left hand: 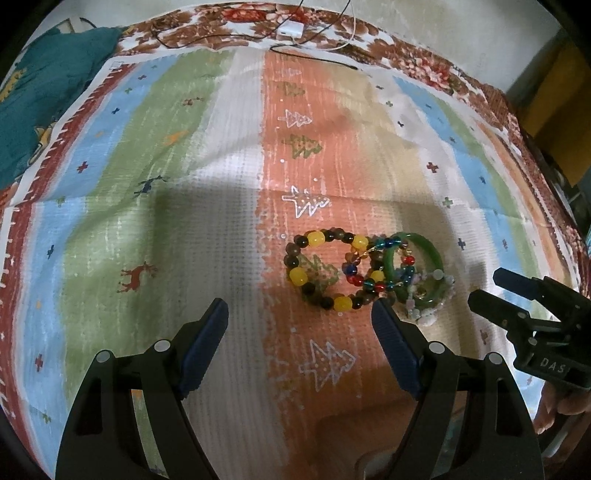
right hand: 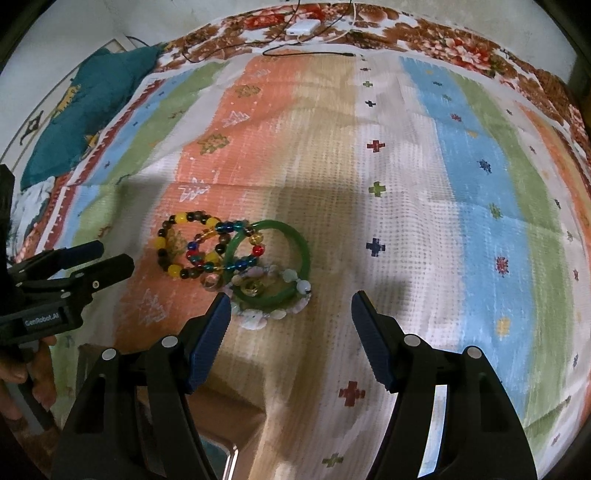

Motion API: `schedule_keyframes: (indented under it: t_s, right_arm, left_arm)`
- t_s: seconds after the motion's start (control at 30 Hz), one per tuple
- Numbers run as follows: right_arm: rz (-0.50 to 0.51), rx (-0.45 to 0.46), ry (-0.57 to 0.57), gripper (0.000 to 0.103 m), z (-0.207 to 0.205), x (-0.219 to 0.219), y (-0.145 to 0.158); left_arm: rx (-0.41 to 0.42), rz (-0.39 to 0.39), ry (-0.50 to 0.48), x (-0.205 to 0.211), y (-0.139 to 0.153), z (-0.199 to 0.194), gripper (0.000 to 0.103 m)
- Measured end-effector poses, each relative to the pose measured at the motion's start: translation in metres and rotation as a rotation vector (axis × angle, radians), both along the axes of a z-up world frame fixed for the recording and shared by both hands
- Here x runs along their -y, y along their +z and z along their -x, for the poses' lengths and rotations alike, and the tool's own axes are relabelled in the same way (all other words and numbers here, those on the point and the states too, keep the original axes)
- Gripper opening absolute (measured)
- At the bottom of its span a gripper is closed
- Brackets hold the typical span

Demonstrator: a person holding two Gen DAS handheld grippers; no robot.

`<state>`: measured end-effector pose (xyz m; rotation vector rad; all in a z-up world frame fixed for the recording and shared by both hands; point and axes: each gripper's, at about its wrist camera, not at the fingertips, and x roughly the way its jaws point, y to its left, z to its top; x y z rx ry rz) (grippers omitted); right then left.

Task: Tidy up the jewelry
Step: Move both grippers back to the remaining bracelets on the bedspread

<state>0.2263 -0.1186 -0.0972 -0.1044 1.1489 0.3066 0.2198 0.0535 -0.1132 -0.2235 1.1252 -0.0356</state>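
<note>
On the striped cloth [left hand: 207,236] printed with trees and reindeer, a small heap of jewelry lies near the middle. At its left is a bracelet of brown and yellow beads [left hand: 325,271], overlapped on its right by a strand of red, blue and amber glass beads [left hand: 364,275]. Next comes a green bangle [left hand: 413,271], leaning across a pale bead bracelet [right hand: 275,295], with a small gold-coloured piece [right hand: 253,286] inside the ring.

The left gripper [left hand: 301,350] hovers just short of the heap, jaws wide apart and empty — its right finger's tip is close by the beads, though contact cannot be told. The right gripper [right hand: 290,332] is likewise spread open with nothing between its pads, its left finger just beside the pale bracelet.

At the far edge lie a teal cloth [left hand: 48,99] — bunched in the left corner — and a white charger [left hand: 290,28] with cables.
</note>
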Motion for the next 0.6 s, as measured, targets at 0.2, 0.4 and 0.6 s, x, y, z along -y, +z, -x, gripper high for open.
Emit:
schedule_keyframes:
  t_s: [0.2,0.4,0.6]
  right_arm:
    - [0.015,-0.017,0.0,0.068,-0.009,0.001,-0.009]
    - [0.029,-0.034,0.009,0.068,-0.015,0.0,-0.019]
    - [0.027,-0.053,0.013,0.067,-0.02,-0.001,-0.026]
  left_arm:
    - [-0.011,-0.007,-0.013,0.001,-0.007,-0.007,0.079]
    - [-0.032,-0.022,-0.033,0.004,-0.017,-0.014,0.076]
    - [-0.049,-0.01,-0.038,0.003,-0.025,-0.02,0.07]
